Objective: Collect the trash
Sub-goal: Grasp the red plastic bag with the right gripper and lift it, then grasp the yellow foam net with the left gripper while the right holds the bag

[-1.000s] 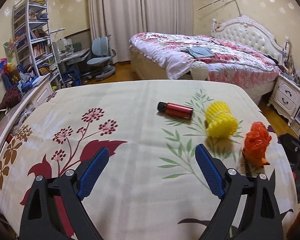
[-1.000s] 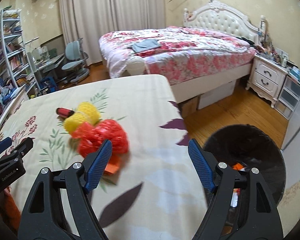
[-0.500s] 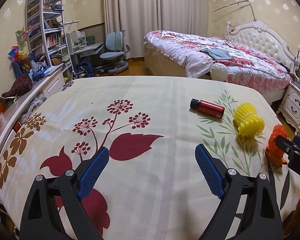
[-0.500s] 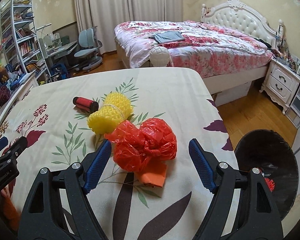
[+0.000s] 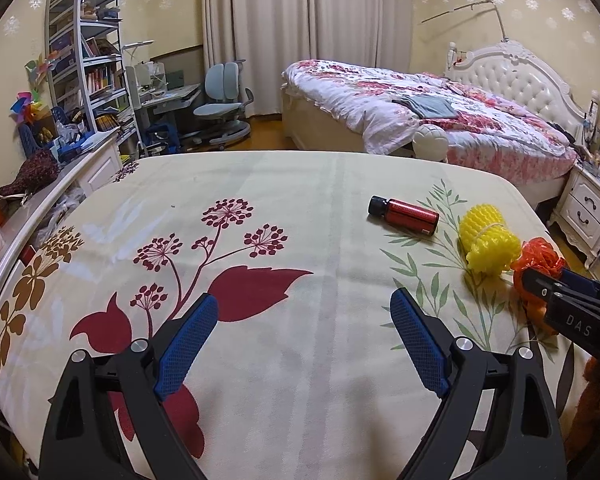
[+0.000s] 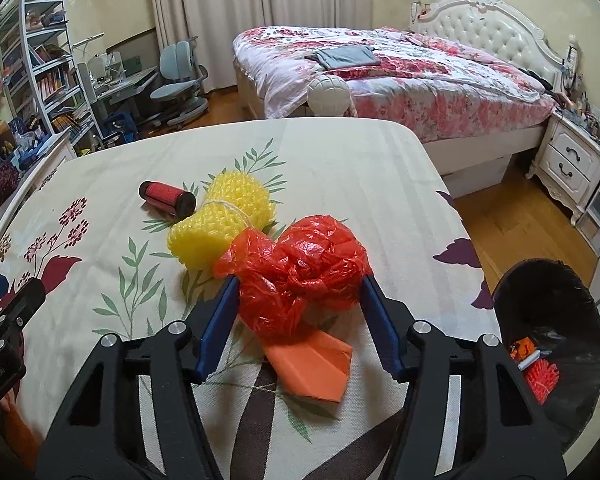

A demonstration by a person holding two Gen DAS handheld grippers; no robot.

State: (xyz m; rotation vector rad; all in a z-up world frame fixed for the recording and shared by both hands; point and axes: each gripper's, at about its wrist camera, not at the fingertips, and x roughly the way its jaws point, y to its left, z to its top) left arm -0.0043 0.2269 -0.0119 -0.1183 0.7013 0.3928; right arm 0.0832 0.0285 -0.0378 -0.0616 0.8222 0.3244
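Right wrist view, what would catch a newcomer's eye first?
The crumpled red plastic bag, squeezed between the blue pads of the right hand-held gripper, whose jaws have just been closing. Just behind it lies a yellow foam net on the flowered cloth, and a black bin waits at lower right.

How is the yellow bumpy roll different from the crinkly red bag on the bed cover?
The yellow foam roll is a neat bumpy tube tied with string; the red plastic bag is a shiny crumpled ball. The roll lies free on the cover, while the bag sits between the right gripper pads, which have just been closing and touch its sides. Both rest on the flowered cover.
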